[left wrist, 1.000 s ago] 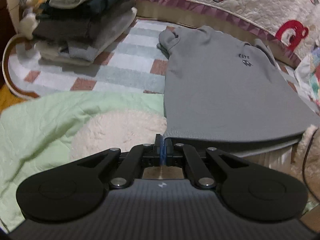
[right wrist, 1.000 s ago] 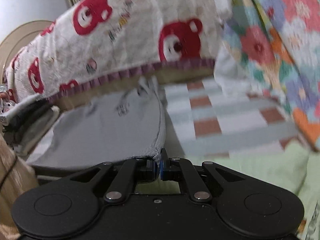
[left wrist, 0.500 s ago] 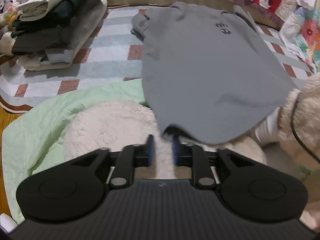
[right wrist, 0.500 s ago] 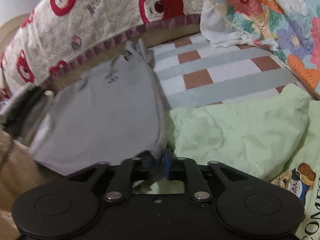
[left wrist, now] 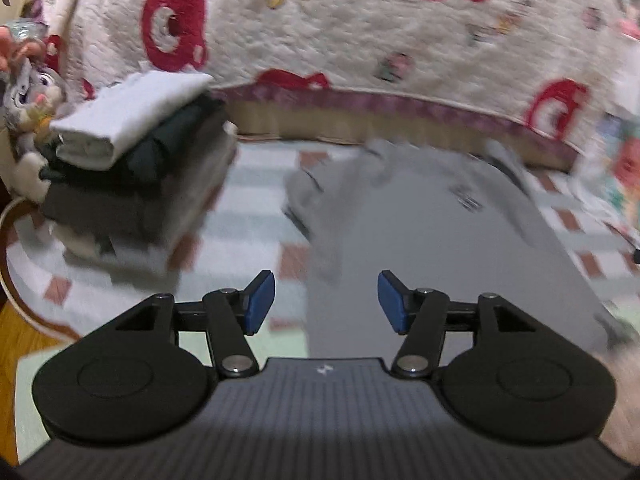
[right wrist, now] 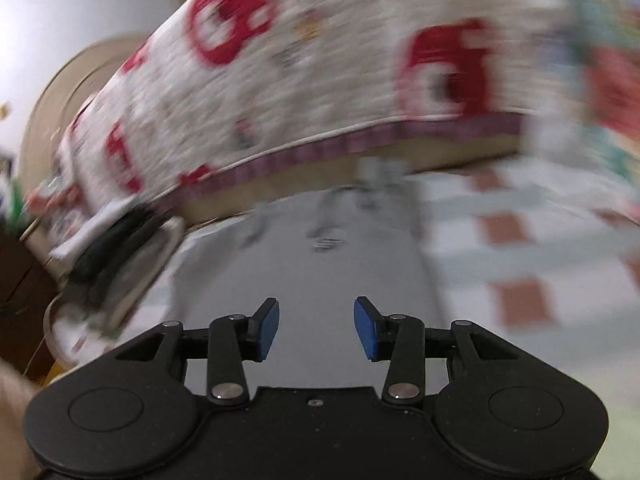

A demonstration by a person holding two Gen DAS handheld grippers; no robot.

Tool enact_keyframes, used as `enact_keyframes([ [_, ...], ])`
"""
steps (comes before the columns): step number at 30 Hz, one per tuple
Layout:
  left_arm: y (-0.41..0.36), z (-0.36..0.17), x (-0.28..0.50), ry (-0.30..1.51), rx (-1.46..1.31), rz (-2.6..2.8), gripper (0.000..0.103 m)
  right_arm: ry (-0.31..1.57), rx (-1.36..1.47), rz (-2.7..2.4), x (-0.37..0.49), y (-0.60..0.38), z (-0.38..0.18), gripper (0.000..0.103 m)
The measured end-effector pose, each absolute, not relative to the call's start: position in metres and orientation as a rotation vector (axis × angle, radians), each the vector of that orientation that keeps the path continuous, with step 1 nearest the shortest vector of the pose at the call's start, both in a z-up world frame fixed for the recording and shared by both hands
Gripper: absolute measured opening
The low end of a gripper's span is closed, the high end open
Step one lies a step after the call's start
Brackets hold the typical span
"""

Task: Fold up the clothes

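Left gripper (left wrist: 326,302): jaws opening, nothing between the blue pads.
Right gripper (right wrist: 316,330): jaws opening, likewise empty.
Grey T-shirt (left wrist: 452,264): spread flat on the checked bed cover (left wrist: 256,200), just beyond both grippers; judged light, limp and easily rumpled, best taken at hem corners or shoulders.
Stack of folded clothes (left wrist: 136,184): left of the shirt, white piece uppermost.
Bear-print quilt (left wrist: 360,28): rear backdrop.
Containers: none seen.

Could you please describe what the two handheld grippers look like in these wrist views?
Both the left gripper and right gripper are matte black, with two round discs, silver pivot pins on scissor-like links, and blue pads on the fingers. The left body is ribbed with a small white logo.
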State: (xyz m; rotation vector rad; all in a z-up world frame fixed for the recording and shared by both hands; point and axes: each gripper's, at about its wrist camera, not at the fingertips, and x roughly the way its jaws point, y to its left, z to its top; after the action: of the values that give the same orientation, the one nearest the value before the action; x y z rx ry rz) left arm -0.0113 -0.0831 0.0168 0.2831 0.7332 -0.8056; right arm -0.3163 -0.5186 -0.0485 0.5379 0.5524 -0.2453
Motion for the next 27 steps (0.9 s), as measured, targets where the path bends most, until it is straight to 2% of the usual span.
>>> enact_keyframes([
  [5, -0.149, -0.026, 0.081, 0.824, 0.123, -0.791, 0.056, 0.678, 0.486, -0.041, -0.154, -0.505, -0.026, 0.047],
  [9, -0.199, -0.071, 0.142, 0.909, 0.063, -0.722, 0.056, 0.754, 0.470, 0.022, -0.045, -0.503, -0.029, 0.047],
  [16, -0.254, -0.127, 0.206, 0.972, -0.008, -0.676, 0.056, 0.878, 0.477, 0.112, 0.068, -0.489, -0.067, 0.047],
  [17, -0.257, -0.135, 0.213, 0.978, -0.033, -0.673, 0.056, 0.893, 0.465, 0.118, 0.076, -0.487, -0.073, 0.045],
  [19, -0.258, -0.150, 0.224, 0.998, -0.085, -0.662, 0.056, 0.912, 0.434, 0.145, 0.084, -0.485, -0.081, 0.031],
  [20, -0.258, -0.155, 0.226, 1.008, -0.086, -0.651, 0.056, 0.931, 0.401, 0.161, 0.086, -0.484, -0.084, 0.014],
  [21, -0.259, -0.158, 0.227, 1.005, -0.058, -0.638, 0.056, 0.955, 0.353, 0.173, 0.088, -0.483, -0.087, 0.008],
  [24, -0.262, -0.160, 0.228, 0.957, 0.021, -0.637, 0.058, 0.979, 0.208, 0.210, 0.091, -0.481, -0.087, 0.008],
  [27, -0.258, -0.165, 0.238, 0.986, -0.098, -0.703, 0.061, 0.974, 0.114, 0.231, 0.106, -0.482, -0.087, 0.009],
])
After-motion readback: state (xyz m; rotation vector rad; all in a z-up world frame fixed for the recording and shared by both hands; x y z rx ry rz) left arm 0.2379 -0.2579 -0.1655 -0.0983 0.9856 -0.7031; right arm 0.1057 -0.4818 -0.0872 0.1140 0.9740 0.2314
